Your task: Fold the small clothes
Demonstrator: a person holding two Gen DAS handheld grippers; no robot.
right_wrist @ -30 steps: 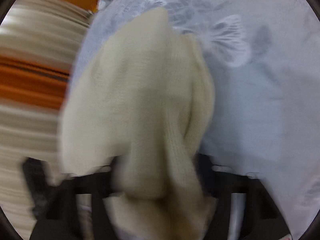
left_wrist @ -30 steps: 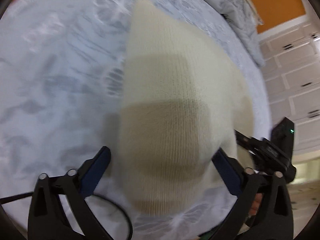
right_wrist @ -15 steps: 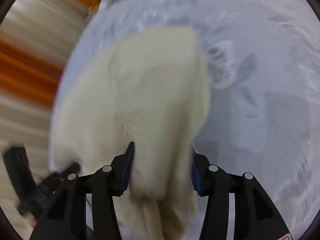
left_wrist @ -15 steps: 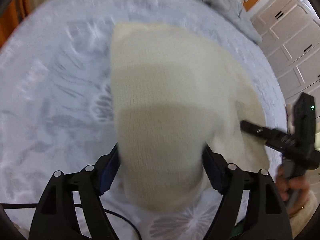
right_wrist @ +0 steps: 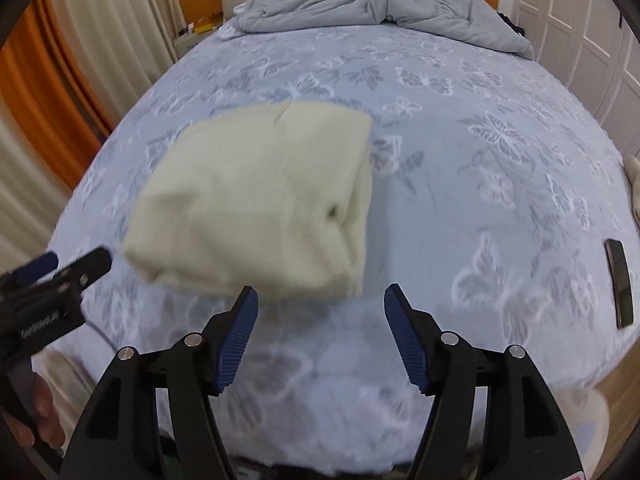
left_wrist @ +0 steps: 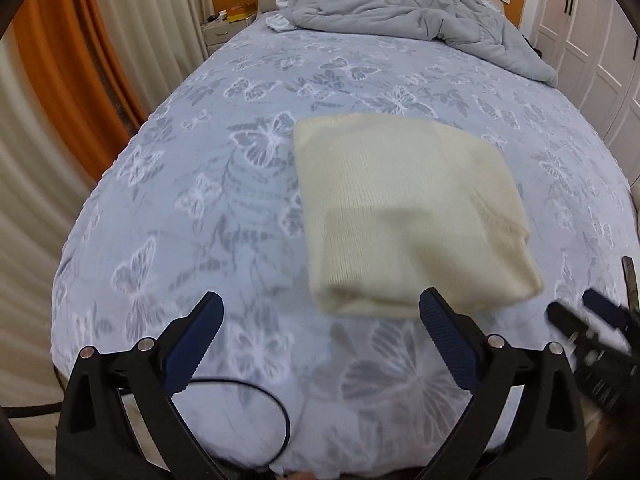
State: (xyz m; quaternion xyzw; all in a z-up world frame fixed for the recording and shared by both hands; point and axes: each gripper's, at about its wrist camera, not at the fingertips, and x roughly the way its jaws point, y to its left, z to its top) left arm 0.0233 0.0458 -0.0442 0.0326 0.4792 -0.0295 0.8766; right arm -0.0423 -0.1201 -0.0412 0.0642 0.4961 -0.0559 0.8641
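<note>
Folded cream garment [left_wrist: 408, 216] lies on the bed [left_wrist: 200, 184], just beyond both spread, empty grippers: left gripper [left_wrist: 320, 320], right gripper [right_wrist: 320, 308].

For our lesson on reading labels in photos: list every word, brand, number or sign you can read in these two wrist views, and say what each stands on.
White lettering on the black body of the left gripper, seen in the right wrist view: blurred, not readable.
Red-edged sticker corner on the right gripper's frame, bottom right: cut off, no text shows.
Cream knit garment, butterfly bedspread, dark flat object lying on the bed: no lettering visible.
</note>
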